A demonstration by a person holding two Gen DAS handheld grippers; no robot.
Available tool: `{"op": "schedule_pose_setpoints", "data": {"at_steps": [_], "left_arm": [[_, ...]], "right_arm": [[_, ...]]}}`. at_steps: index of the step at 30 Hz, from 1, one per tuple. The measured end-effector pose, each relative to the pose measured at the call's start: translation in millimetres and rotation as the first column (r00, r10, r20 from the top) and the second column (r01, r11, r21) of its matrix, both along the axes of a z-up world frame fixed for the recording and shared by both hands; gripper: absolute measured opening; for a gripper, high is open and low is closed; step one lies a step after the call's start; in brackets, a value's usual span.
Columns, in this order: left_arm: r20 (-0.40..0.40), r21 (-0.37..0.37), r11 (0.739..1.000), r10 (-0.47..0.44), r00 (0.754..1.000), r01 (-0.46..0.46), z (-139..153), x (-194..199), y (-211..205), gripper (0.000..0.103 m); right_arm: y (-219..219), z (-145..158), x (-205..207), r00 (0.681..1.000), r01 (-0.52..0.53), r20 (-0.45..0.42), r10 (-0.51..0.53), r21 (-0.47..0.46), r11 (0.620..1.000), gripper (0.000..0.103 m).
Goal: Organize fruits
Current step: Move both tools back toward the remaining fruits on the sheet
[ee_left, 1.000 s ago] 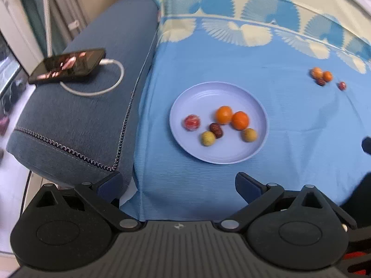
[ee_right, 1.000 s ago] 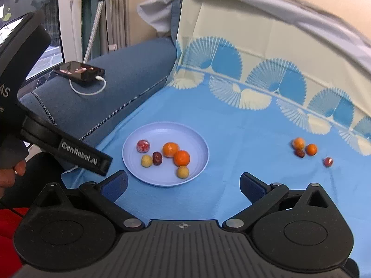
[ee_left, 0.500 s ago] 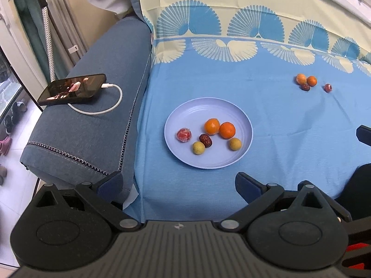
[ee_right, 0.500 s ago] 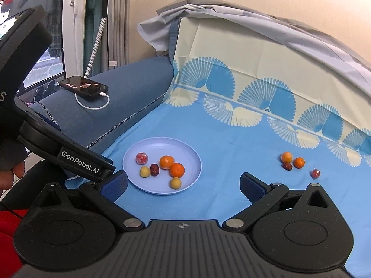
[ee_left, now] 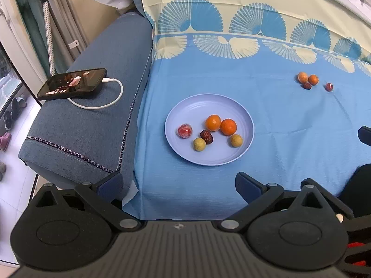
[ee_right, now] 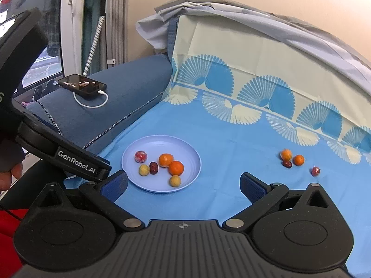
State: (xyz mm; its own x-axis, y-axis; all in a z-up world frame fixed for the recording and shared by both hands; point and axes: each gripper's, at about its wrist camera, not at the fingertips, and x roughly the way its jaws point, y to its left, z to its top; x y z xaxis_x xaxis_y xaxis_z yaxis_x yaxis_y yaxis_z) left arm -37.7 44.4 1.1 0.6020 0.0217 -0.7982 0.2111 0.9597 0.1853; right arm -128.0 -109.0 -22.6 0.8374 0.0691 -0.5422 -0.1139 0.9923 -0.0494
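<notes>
A lilac plate [ee_left: 208, 102] [ee_right: 160, 140] lies on the blue cloth and holds two oranges [ee_left: 228, 127] [ee_right: 176, 168], two yellow fruits, a dark date [ee_left: 206, 136] and a wrapped red fruit [ee_left: 184, 131]. To its right, loose on the cloth, sit two small oranges [ee_left: 308, 78] [ee_right: 292, 157], a dark date [ee_right: 287, 164] and a red fruit [ee_left: 328, 86] [ee_right: 315, 171]. My left gripper [ee_left: 178, 185] is open and empty, held back from the plate. My right gripper [ee_right: 184, 184] is open and empty too, with the left gripper's body [ee_right: 69, 159] at its left.
A blue sofa arm [ee_left: 92, 120] left of the cloth carries a phone [ee_left: 71, 86] [ee_right: 82, 84] on a white charging cable. The cloth's fan-patterned border runs up the sofa back [ee_right: 255, 69]. Floor with shoes [ee_left: 9, 115] lies far left. A person's hand [ee_right: 9, 176] grips the left tool.
Both cameras have pulled back and up from the plate, so the fruit looks smaller and more of the sofa back shows. Both grippers stay open; no fruit has moved.
</notes>
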Motion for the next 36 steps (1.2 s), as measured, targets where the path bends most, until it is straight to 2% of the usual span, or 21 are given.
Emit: {"op": "schedule_pose_setpoints", "data": {"at_steps": [6, 15, 18, 23, 31, 36], "left_arm": [[-0.019, 0.008, 1.0, -0.002, 1.0, 0.002, -4.7, 6.6, -3.8, 0.103], [-0.062, 0.005, 0.998, -0.057, 0.996, 0.058, -13.8, 32.3, -36.1, 0.103], [-0.076, 0.003, 0.996, -0.09, 0.993, 0.091, -13.4, 45.1, -57.7, 0.103], [-0.067, -0.057, 0.991, -0.123, 0.99, 0.119, -3.1, 59.3, -86.0, 0.103], [-0.081, -0.01, 0.986, -0.164, 0.983, 0.163, -10.9, 80.9, -124.5, 0.103], [-0.123, -0.015, 0.984, -0.177, 0.976, 0.176, -21.6, 106.8, -151.7, 0.103]], "right_arm": [[-4.3, -3.9, 4.2, 0.999, 0.034, 0.0, -0.034, 0.014, 0.999, 0.102], [-38.4, -9.7, 3.1, 0.982, 0.189, 0.012, -0.19, 0.039, 0.981, 0.102], [-57.3, -6.7, 0.3, 0.964, 0.263, 0.032, -0.265, 0.056, 0.963, 0.102], [-86.2, -10.7, -2.0, 0.925, 0.373, 0.051, -0.377, 0.071, 0.925, 0.102], [-130.5, -28.7, 11.2, 0.879, 0.471, 0.028, -0.476, 0.107, 0.876, 0.102], [-158.8, -40.9, 22.6, 0.849, 0.522, 0.015, -0.527, 0.117, 0.845, 0.102]]}}
